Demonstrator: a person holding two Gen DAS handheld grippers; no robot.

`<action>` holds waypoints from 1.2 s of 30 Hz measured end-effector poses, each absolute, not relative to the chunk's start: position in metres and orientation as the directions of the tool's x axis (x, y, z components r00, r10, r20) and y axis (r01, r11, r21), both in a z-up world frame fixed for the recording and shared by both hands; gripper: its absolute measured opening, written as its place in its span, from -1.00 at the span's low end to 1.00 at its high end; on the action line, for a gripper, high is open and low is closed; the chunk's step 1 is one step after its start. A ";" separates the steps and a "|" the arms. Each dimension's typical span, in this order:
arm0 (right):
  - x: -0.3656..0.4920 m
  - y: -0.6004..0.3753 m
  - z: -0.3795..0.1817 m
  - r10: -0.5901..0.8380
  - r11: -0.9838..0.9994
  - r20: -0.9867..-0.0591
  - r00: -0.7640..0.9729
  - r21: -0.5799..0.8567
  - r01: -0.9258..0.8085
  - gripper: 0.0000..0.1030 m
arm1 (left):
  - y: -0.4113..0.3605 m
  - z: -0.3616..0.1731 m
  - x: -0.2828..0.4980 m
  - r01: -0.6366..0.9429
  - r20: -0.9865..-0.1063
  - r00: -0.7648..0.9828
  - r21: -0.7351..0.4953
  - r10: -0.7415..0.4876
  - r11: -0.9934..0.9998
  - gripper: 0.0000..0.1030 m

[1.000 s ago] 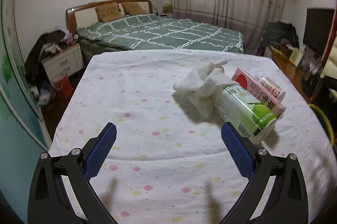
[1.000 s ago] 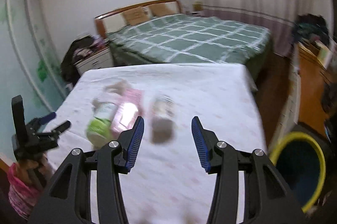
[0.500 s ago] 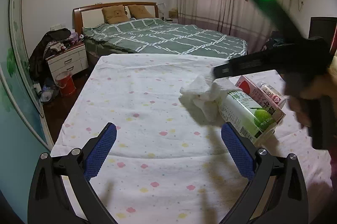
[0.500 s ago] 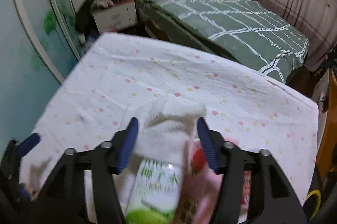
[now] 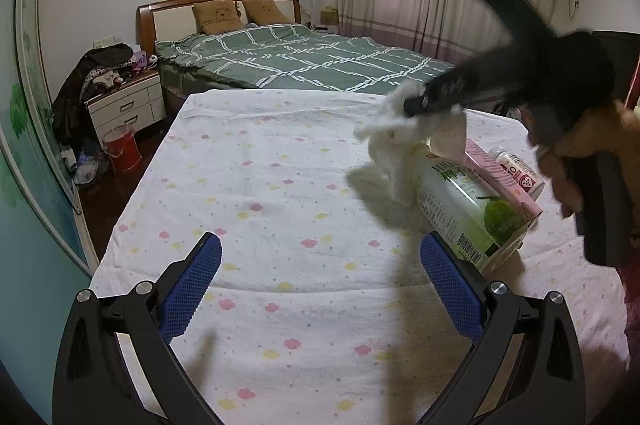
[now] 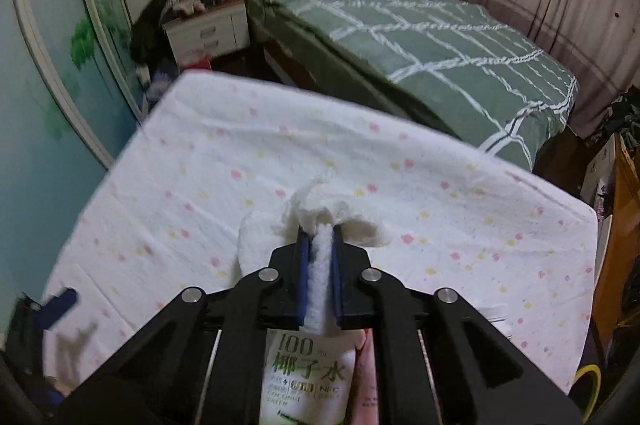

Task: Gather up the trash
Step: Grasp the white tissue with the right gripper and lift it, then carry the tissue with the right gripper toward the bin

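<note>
A crumpled white tissue (image 6: pixel 336 213) lies against the top of a green coconut-water carton (image 6: pixel 306 377) on the dotted white tablecloth (image 5: pixel 260 185). My right gripper (image 6: pixel 320 237) is closing, and its blue pads pinch a fold of the tissue. In the left wrist view the same gripper (image 5: pixel 416 103) comes in from the right, held by a hand (image 5: pixel 580 153), with the tissue (image 5: pixel 394 141) bunched at its tip. The carton (image 5: pixel 468 209) lies on its side beside a pink carton (image 5: pixel 500 181) and a small bottle (image 5: pixel 518 173). My left gripper (image 5: pixel 320 277) hovers open over the near cloth, holding nothing.
Beyond the table stands a bed with a green checked cover (image 5: pixel 304 61). A white nightstand (image 5: pixel 128 103) piled with clothes and a red bucket (image 5: pixel 122 153) stand at the left. A yellow-rimmed bin (image 6: pixel 588 381) sits on the floor right of the table.
My right gripper swept from the table's right side over to the cartons, tilted down, and closed on the tissue, which now rises off the carton. The left gripper stayed where it was.
</note>
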State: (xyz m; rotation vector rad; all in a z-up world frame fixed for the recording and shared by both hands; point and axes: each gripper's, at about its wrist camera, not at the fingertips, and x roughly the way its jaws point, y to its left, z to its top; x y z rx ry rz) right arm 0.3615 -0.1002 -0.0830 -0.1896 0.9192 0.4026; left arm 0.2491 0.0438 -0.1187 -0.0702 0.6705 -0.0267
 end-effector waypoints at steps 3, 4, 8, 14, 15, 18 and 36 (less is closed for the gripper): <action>0.352 -0.111 -0.059 0.299 0.909 -0.760 0.577 0.042 -0.415 -0.83 | 0.044 -0.119 0.249 0.000 -0.623 0.781 -0.076 -0.047 0.997 0.90; 0.352 -0.112 -0.052 0.308 0.909 -0.751 0.584 0.050 -0.414 -0.83 | 0.044 -0.119 0.249 0.000 -0.624 0.780 -0.075 -0.047 0.997 0.90; 0.340 -0.127 -0.021 0.350 0.906 -0.700 0.622 0.085 -0.414 -0.83 | 0.043 -0.119 0.249 0.000 -0.625 0.780 -0.073 -0.046 0.997 0.90; 0.314 -0.170 0.013 0.375 0.913 -0.624 0.686 0.121 -0.389 -0.83 | 0.043 -0.119 0.250 0.001 -0.625 0.780 -0.070 -0.044 0.998 0.90; 0.307 -0.180 0.016 0.372 0.917 -0.617 0.694 0.125 -0.380 -0.83 | 0.042 -0.119 0.250 0.001 -0.624 0.780 -0.067 -0.043 0.998 0.90; 0.284 -0.213 0.020 0.337 0.936 -0.592 0.732 0.124 -0.330 -0.83 | 0.041 -0.119 0.248 0.004 -0.620 0.783 -0.060 -0.040 0.998 0.90; 0.186 -0.459 -0.069 -0.071 0.950 -0.677 0.732 0.177 0.256 -0.81 | 0.030 -0.115 0.244 0.013 -0.607 0.795 -0.010 -0.016 1.000 0.90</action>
